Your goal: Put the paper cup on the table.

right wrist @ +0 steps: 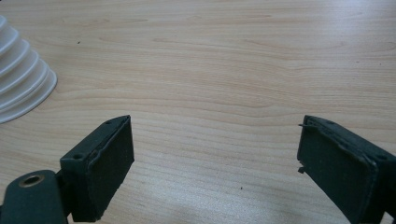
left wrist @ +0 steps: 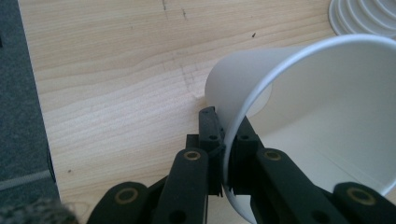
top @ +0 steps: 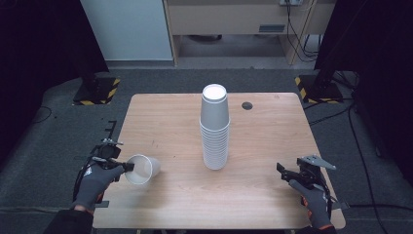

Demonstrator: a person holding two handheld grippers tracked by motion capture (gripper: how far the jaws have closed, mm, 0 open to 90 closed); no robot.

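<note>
Gripper jaws on the left gripper (left wrist: 223, 154) pinch the rim of a single white cup (top: 142, 169), which lies tipped on its side at about eight o'clock on the worktop (top: 263, 195), mouth toward the gloved left hand (top: 95, 179). At the worktop's centre a tall stack of cups (top: 215, 127) stands upside down, well apart from both. Near four o'clock, the right gripper (right wrist: 215, 163) hovers low with jaws spread wide, holding nothing, in the gloved right hand (top: 314, 200).

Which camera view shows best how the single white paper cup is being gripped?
The left gripper view: the left hand-held gripper pinches the rim of the single white paper cup, one jaw inside, one outside. The high view shows that cup tipped sideways at the gripper, the pinch too small to read.
</note>
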